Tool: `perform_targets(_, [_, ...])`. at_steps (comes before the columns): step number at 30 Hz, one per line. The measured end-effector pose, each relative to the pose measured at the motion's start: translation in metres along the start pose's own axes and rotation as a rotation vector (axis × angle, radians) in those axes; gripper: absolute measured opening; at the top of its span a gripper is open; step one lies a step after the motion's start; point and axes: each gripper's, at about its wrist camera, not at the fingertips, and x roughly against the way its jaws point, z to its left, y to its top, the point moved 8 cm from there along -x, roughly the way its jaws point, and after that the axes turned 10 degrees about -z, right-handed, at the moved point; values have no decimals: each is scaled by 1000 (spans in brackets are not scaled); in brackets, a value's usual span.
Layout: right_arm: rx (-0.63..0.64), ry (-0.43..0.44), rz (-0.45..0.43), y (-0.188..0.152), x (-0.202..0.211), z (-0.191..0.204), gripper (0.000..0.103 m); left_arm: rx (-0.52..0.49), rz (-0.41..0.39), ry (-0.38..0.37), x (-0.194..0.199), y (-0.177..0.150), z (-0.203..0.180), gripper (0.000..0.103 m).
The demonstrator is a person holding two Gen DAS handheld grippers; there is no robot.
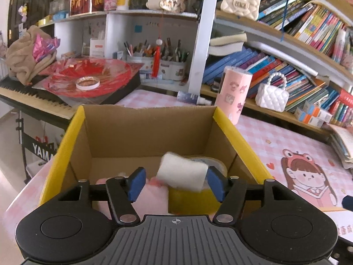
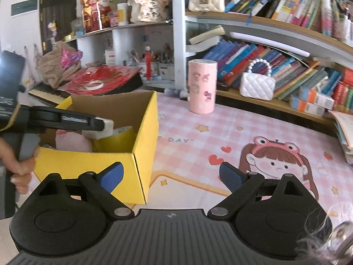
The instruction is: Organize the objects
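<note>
the left gripper (image 1: 174, 183) hangs over the open yellow cardboard box (image 1: 72, 137), tipped downward into it. its jaws stand apart. a white block (image 1: 183, 172), soft-looking, sits between them and leans against the right-hand blue pad (image 1: 215, 186); a clear gap shows on its other side, so it appears released or nearly so rather than gripped. whether it already rests on the contents below cannot be told.

inside the box, beneath the block, lie a pink soft item (image 1: 152, 198), a yellow item (image 1: 189, 198) and a roll of clear tape (image 1: 211, 163) toward the box's right wall.

the right gripper (image 2: 171, 176) hovers over the pink checked counter (image 2: 220, 128) just beside the box's near corner, jaws wide and empty. a pink cylinder (image 2: 201, 86) stands on the counter beyond the box, well apart from it.

judgement: the step in hand is dropping the block into the box. to do it well, the left jaws should part enough that the block slides free of the right pad, and the gripper should lift straight up clear of the box walls. the right gripper could then go for the cylinder, taken round its middle and kept upright.
</note>
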Motion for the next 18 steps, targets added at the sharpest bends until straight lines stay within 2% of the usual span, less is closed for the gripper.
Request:
perform_targets(9, [-18,-89,-17,-14,38,14,94,18,-67,-62,78,-4,-2,72])
perform_targets(13, [-24,-137,-30,-19,58,20,94,-7,-83,-48,107,-14,-3,80])
perform_targets(18, [-29,-199,-16,-34,84,29,95,-62,-79,-29,134,-34,-3,85])
